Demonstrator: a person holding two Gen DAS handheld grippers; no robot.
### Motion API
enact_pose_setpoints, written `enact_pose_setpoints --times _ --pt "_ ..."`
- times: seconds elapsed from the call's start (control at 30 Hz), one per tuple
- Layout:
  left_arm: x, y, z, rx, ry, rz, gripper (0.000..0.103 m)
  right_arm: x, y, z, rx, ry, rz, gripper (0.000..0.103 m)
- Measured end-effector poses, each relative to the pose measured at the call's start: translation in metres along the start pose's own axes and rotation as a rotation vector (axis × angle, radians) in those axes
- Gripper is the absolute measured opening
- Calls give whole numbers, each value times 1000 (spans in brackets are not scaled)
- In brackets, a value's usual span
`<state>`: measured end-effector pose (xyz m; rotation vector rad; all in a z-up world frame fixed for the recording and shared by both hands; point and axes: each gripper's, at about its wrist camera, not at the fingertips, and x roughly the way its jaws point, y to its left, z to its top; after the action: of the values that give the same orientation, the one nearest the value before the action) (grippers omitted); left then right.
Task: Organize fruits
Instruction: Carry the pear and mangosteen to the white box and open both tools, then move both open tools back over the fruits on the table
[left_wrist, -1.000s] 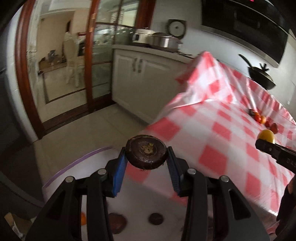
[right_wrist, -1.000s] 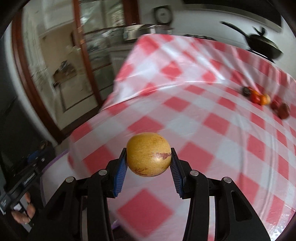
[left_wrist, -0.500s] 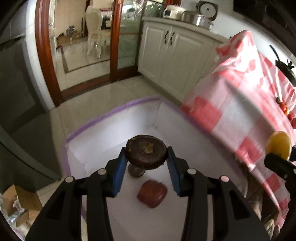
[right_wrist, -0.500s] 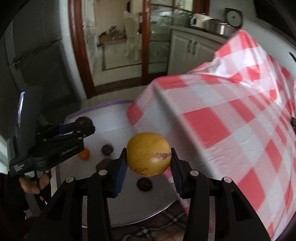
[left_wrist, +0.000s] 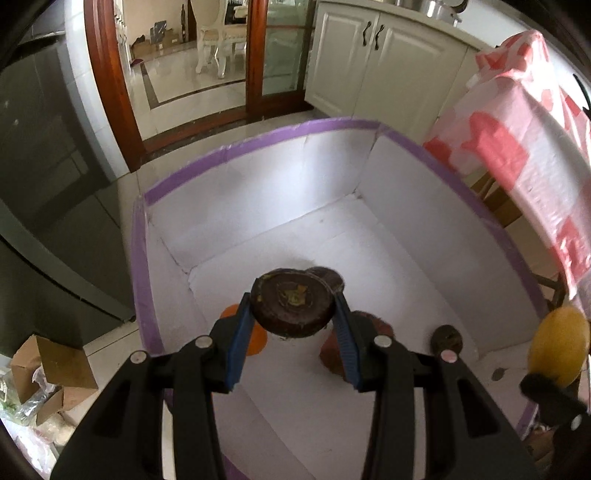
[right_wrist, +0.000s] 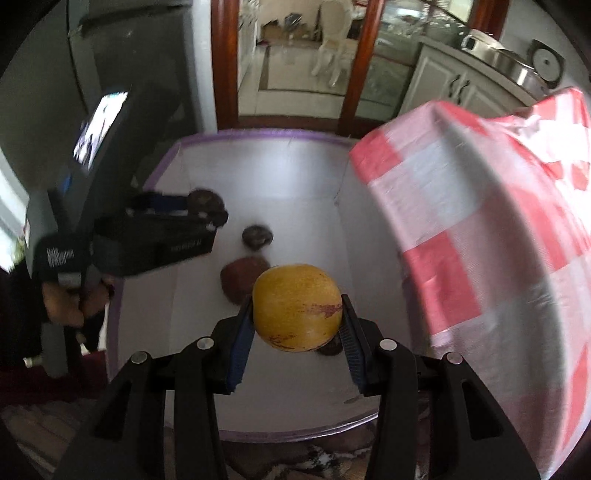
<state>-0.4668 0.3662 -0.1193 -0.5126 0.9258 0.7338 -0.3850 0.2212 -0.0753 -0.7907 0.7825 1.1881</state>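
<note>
My left gripper (left_wrist: 293, 314) is shut on a dark brown round fruit (left_wrist: 293, 304) and holds it above a white box with purple tape on its rim (left_wrist: 258, 144). My right gripper (right_wrist: 297, 314) is shut on a yellow fruit (right_wrist: 297, 306) above the same box (right_wrist: 258, 134). The yellow fruit also shows at the right edge of the left wrist view (left_wrist: 557, 347). In the box lie an orange fruit (left_wrist: 256, 341), a reddish-brown fruit (right_wrist: 242, 277) and small dark fruits (left_wrist: 447, 338) (right_wrist: 257, 236).
A table with a red-and-white checked cloth (right_wrist: 498, 236) stands right of the box. White cabinets (left_wrist: 369, 66) and a wood-framed glass door (left_wrist: 184, 74) are behind. Cardboard boxes (left_wrist: 55, 365) lie on the floor at the left.
Both grippers have moved off the table, left and down over the white box, each still holding its fruit. The box now fills both views.
</note>
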Motion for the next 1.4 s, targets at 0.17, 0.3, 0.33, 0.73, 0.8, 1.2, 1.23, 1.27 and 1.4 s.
enact_pose_setpoints --times 0.17,0.3,0.33,0.73,0.8,1.2,1.23,1.27,1.4 --pt "3 -6 0 27 -6 26 43 25 5 -6 -17 64 13 44" --pt "6 -9 4 43 7 45 43 33 3 -8 -23 93 20 44" --pt "7 -10 5 48 12 50 43 35 5 -9 -20 100 20 44" --pt "6 -17 10 35 22 86 79 43 -4 -9 12 101 34 66" --pt "6 -16 9 35 22 89 79 40 -6 -8 17 93 34 67" --pt "-3 -14 11 37 -28 93 84 5 -16 -1 41 8 36 70" --pt "-8 -15 14 34 -53 93 84 -5 -19 3 48 -25 37 70" --pt "-15 -16 17 31 -84 92 84 -13 -22 5 59 -57 40 70" --pt "-45 -33 39 57 -221 111 96 -62 -52 15 165 -209 79 70"
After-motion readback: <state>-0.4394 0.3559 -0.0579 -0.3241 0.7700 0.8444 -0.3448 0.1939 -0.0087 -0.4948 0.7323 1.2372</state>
